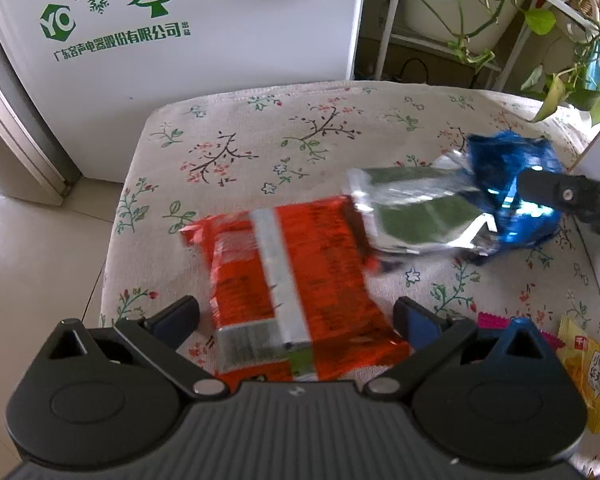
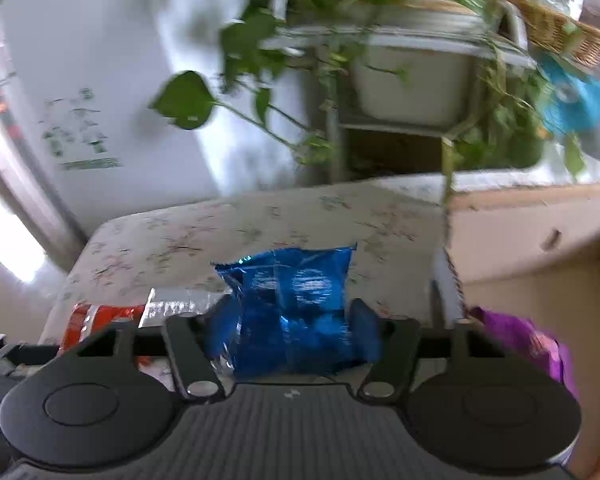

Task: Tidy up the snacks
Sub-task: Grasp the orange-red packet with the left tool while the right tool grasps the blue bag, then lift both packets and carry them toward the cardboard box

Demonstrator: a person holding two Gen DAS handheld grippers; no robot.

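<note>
An orange-red snack packet (image 1: 300,264) lies back-side up on the floral tablecloth (image 1: 260,140), between the spread fingers of my left gripper (image 1: 298,316), which is open above it. A silver and green packet (image 1: 416,208) overlaps its far right corner. Right of that is a crumpled blue packet (image 1: 500,156), with a black finger (image 1: 556,194) of the right gripper pressed against it. In the right wrist view my right gripper (image 2: 290,328) is shut on the blue packet (image 2: 292,292), both pads squeezing its sides.
A yellow sachet (image 1: 588,368) and a pink wrapper (image 1: 492,320) lie at the near right. A cardboard box (image 2: 540,248) stands at the table's right with a purple packet (image 2: 532,340) in it. A white fridge (image 1: 220,20) and trailing plants (image 1: 500,0) stand behind.
</note>
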